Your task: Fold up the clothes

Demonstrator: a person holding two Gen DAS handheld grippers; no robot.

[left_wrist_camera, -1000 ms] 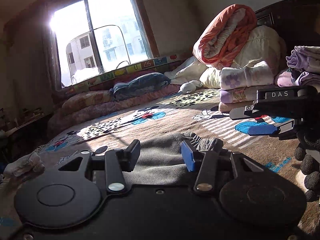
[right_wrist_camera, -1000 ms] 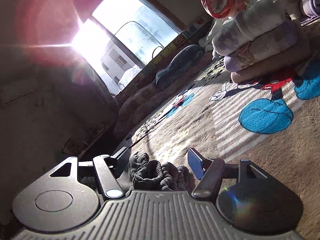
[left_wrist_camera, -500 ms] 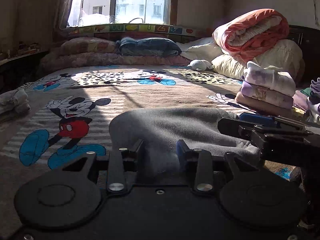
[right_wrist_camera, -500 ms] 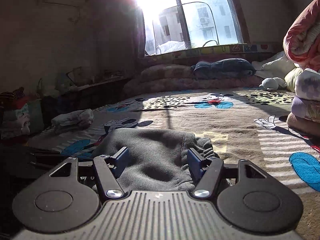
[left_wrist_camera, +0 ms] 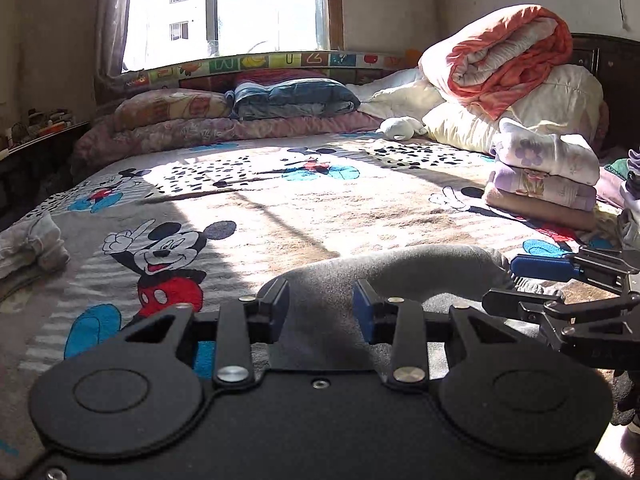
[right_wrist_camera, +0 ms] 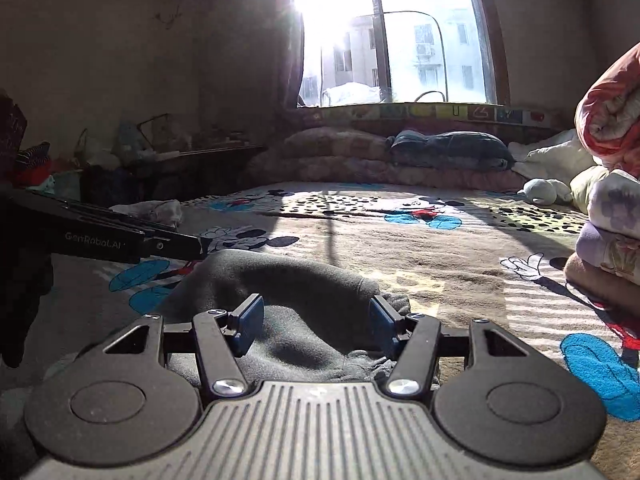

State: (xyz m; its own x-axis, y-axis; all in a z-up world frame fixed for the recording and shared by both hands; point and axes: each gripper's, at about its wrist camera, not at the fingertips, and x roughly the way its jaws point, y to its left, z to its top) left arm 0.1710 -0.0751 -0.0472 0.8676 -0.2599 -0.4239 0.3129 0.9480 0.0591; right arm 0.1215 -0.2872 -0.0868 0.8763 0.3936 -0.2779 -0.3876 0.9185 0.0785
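at the far left edge of the bed a small crumpled pale garment lies alone, with a dark side table of clutter beyond it. from there a wide stretch of the cartoon-mouse blanket runs bare and sunlit up to the row of pillows under the window.

the grey garment sits bunched on the near part of the blanket, a rounded hump spanning both claws. the left gripper is held low and level, pointing toward the window, with its pads standing a little apart and grey cloth filling the gap between them; whether they truly pinch it cannot be told. the right gripper sits just to its right, also low and level, its jaws spread wider over a sagging fold of the same cloth, the pads at the fold's sides without clearly squeezing it. in the left wrist view the right tool enters from the right edge, one blue pad near the garment's ribbed end.

further right, room narrows: a stack of folded clothes stands on the blanket, backed by a cream quilt topped with a rolled orange one, against a dark headboard. a small white soft toy lies near the quilts.
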